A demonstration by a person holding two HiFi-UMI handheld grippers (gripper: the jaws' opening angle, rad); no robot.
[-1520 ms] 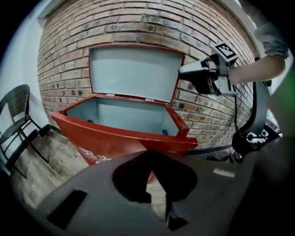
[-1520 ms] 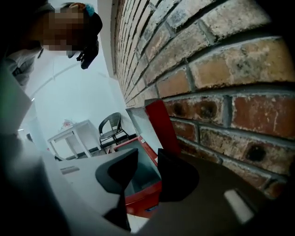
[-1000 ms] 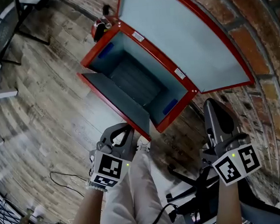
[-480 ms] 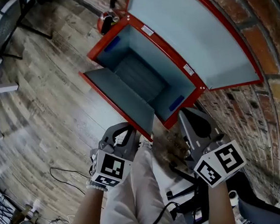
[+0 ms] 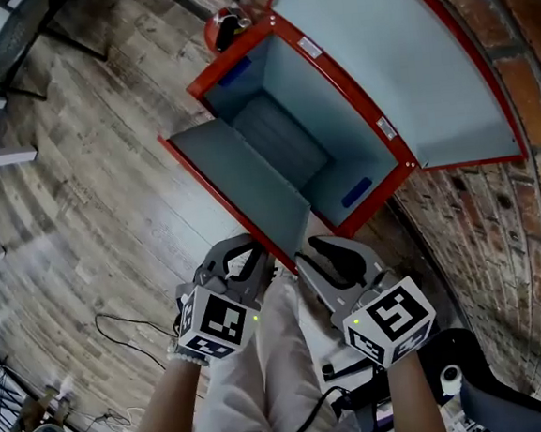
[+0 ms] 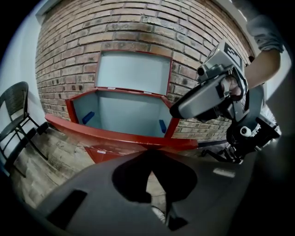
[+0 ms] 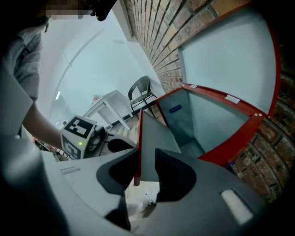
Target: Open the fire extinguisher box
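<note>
Right tool [image 7: 139,161], jaws just opened, astride the red-edged front flap [image 7: 154,133].

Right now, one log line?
fire extinguisher box: open, front door out | right gripper: jaws just opening, front door's edge between | left gripper: shut

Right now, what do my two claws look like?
Both the left claw and right claw are dark grey plastic with rounded jaws. Each carries a white cube with black square markers and a green light. The right sleeve is light grey.

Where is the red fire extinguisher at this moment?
In the head view, the fire extinguisher is at top centre, on the floor beside the box's far corner.
</note>
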